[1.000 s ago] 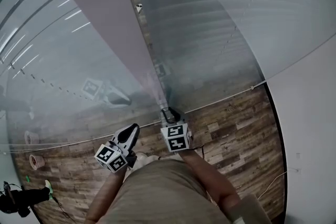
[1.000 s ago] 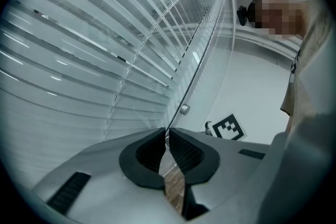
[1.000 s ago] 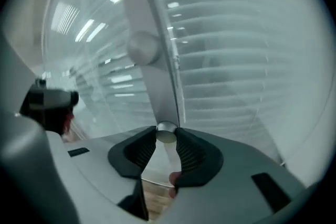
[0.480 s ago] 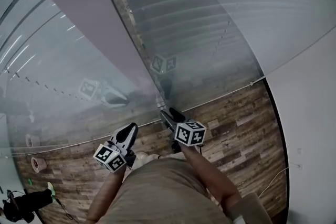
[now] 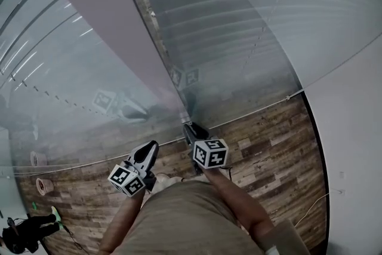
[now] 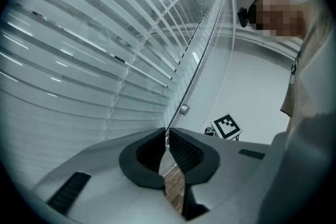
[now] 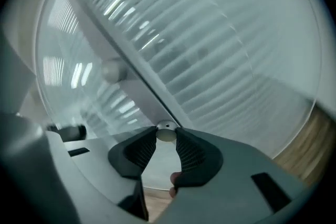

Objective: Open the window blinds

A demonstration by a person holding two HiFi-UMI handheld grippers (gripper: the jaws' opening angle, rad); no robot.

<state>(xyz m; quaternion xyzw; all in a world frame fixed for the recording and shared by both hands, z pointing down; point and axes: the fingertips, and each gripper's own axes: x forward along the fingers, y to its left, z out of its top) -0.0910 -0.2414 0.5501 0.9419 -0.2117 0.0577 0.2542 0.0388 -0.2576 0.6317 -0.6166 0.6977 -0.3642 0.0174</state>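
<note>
Two grippers are sticking out in front of the person's torso (image 5: 179, 218), above the wood floor (image 5: 268, 140). The left gripper (image 5: 149, 148) is hovering left of the foot of the grey post (image 5: 107, 15). Its jaws are pressed together with nothing between them. The right gripper (image 5: 190, 127) is reaching right up to the post's foot. Its jaws have just been closing and are now clamping a small round knob (image 7: 166, 132) at their very tips, with both pads pressing on it. From the knob a thin dark line (image 7: 126, 68) is running upward along the post's edge. Beyond the grippers, the blinds (image 5: 239, 21) are hanging on both sides of the post, their pale slats lying horizontal behind glass (image 5: 54, 86). The glass left of the post is reflecting ceiling lights and the grippers' marker cubes. Far right of the post, a white wall (image 5: 352, 128) is meeting the floor.
</note>
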